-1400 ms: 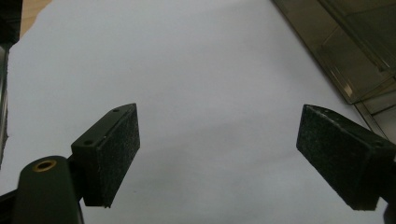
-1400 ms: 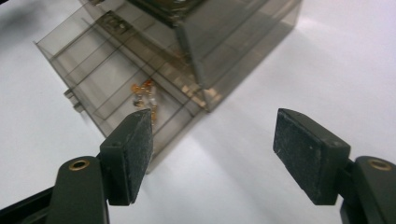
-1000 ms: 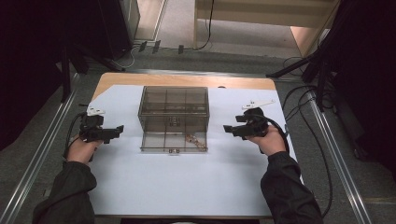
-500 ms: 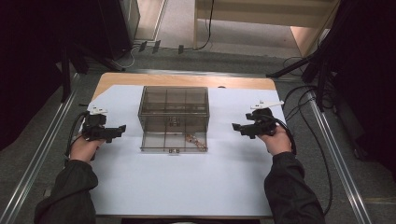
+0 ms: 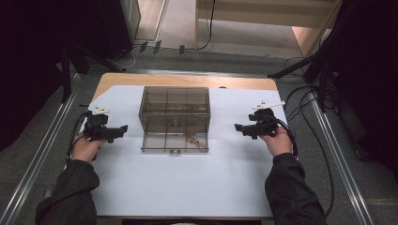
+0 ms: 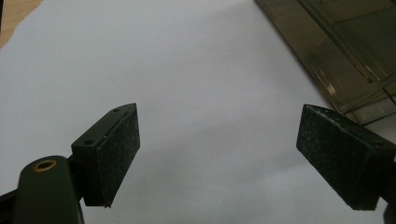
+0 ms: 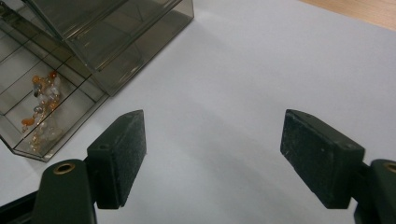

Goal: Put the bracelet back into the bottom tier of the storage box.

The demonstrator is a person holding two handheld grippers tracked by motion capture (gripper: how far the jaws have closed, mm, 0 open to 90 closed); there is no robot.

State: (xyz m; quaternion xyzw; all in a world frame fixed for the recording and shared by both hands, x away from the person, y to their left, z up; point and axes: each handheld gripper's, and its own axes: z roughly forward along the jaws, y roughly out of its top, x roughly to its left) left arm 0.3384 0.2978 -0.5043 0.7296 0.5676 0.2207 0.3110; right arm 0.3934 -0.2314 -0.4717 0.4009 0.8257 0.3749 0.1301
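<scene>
There is one worktop (image 5: 187, 80) with one big white sheet (image 5: 187, 183) on it. One clear box (image 5: 174, 119) sits on the sheet. Its lid stands open, so there is one lid and one tray part. The tray has little rooms in rows, but they are too faint to count well. One bunch of small orange and white beads (image 7: 39, 109) lies in one corner room. There are two tongs: one left (image 5: 123, 128) and one right (image 5: 238, 127). Two hands hold them.

Grey carpeted floor (image 5: 42, 140), metal floor rails (image 5: 335, 140), wooden furniture (image 5: 263, 11) behind, dim dark surroundings
</scene>
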